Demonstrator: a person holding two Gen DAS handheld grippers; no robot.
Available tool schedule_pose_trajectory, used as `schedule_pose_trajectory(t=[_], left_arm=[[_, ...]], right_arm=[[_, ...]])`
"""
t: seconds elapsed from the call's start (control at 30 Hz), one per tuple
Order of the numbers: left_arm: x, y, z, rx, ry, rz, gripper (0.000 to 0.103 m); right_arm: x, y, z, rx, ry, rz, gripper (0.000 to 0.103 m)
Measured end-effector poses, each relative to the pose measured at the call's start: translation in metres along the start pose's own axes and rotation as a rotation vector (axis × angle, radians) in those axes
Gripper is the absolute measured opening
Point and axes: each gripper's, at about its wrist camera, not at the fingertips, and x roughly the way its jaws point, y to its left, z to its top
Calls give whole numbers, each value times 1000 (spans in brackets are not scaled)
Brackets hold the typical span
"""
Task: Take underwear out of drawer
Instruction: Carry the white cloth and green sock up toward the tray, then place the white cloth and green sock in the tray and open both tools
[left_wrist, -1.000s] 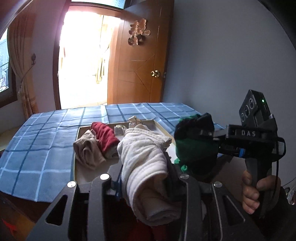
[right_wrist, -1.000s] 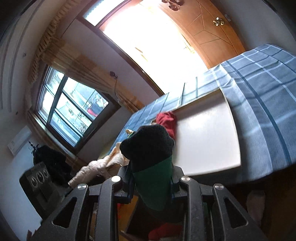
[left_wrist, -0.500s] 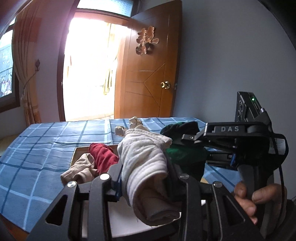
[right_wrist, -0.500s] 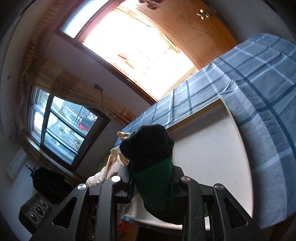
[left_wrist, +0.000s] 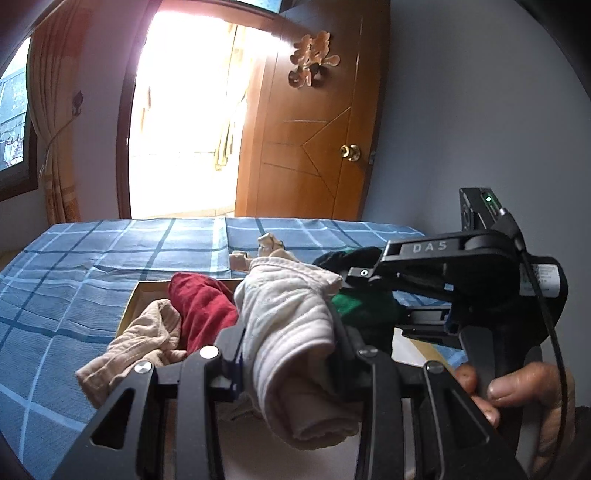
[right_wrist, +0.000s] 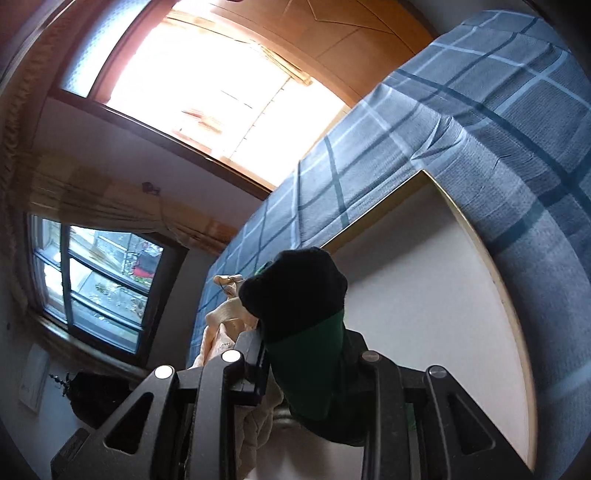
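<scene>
The only lettering that reads clearly is "DAS", in pale capitals on the flat black bar (left_wrist: 424, 246) of the right tool (left_wrist: 354, 291), seen from the left wrist view. On the same tool, further right, a small white label (left_wrist: 546, 277) carries rows of print, too small to make out. On the wooden door (left_wrist: 314, 147) hangs a carved golden ornament (left_wrist: 313, 59) shaped like a Chinese character, seemingly the double-happiness sign, though the carving's strokes run together and I cannot be sure. In the right wrist view a white plate (right_wrist: 35, 376) on the wall bears a faint mark that cannot be read.
</scene>
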Motion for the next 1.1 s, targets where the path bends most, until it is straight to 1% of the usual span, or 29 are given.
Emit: schedule_pose_trajectory(t=[0.17, 0.33, 0.43, 0.5, 0.53, 0.57, 0.6, 0.67, 0.7, 0.77, 0.8, 0.87, 0.9, 0.93, 1.0, 1.1], left_arm=[[12, -1, -3, -2, 22, 21, 35], [22, -2, -4, -11, 61, 45, 35], [30, -2, -4, -16, 112, 77, 36], [34, -3, -3, -16, 137, 101, 44], [36, -3, -3, -18, 150, 108, 46], [38, -3, -3, -20, 169, 117, 52], [41, -3, -3, -19, 189, 127, 63], [45, -1, -2, -30, 228, 154, 75], [46, 1, -2, -41, 237, 159, 78], [47, 3, -2, -54, 244, 159, 81], [46, 3, -2, -53, 242, 163, 83], [41, 0, -3, -42, 224, 178, 85], [37, -1, -3, -36, 212, 182, 87], [32, -3, -2, -31, 198, 186, 89], [19, -8, 1, -20, 158, 200, 97], [0, -10, 6, 2, 101, 229, 100]], right_arm=[[14, -2, 10, 23, 5, -24, 30], [27, -7, 17, 31, 8, -65, 30], [38, -8, 17, 28, 25, -90, 30], [44, -10, 18, 31, 35, -103, 30], [46, -11, 18, 30, 38, -108, 30], [48, -11, 18, 28, 40, -113, 30], [50, -11, 18, 25, 43, -118, 30], [55, -12, 19, 26, 58, -116, 30], [58, -14, 21, 31, 67, -114, 31], [63, -13, 22, 22, 77, -102, 33], [64, -12, 23, 5, 89, -92, 34], [60, -10, 25, -12, 88, -85, 43], [53, -7, 26, -21, 74, -67, 53], [47, -3, 26, -33, 61, -55, 60], [32, 6, 26, -78, 21, -41, 61], [5, 19, 23, -138, -49, -45, 61]])
